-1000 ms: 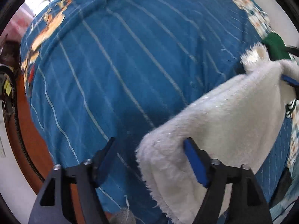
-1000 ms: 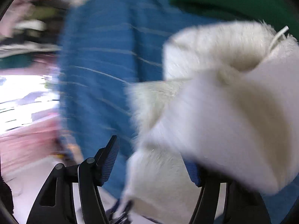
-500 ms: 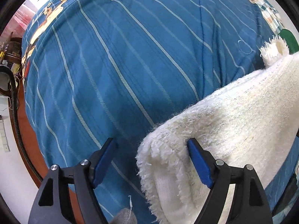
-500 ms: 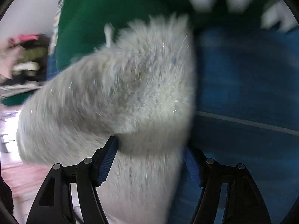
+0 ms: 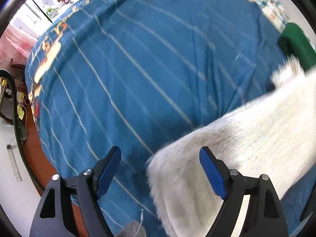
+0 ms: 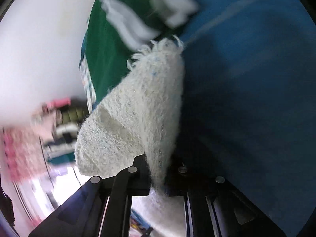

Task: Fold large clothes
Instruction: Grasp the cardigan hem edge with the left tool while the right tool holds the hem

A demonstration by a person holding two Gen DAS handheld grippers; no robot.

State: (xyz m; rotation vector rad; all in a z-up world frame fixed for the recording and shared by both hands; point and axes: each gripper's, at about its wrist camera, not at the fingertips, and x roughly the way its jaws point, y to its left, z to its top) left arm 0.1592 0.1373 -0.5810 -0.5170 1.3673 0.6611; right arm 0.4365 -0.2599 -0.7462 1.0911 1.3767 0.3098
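A white fuzzy knit garment (image 5: 246,142) stretches from the lower middle to the right edge of the left wrist view, above a blue striped bedspread (image 5: 138,69). My left gripper (image 5: 160,167) is open; the garment's end lies between its jaws and over the right finger (image 5: 211,169). In the right wrist view my right gripper (image 6: 158,175) is shut on the white garment (image 6: 138,108), which bunches upward from the jaws.
A green garment with white stripes (image 6: 110,43) lies at the far edge of the bed; it also shows in the left wrist view (image 5: 296,43). The bed's wooden edge (image 5: 37,154) and a bright window (image 5: 39,13) are at the left. Shelves with clothes (image 6: 61,126) are blurred.
My right gripper has closed on the white garment and turned toward the green garment. The garment has pulled taut and shifted right in the left view. My left gripper stayed open.
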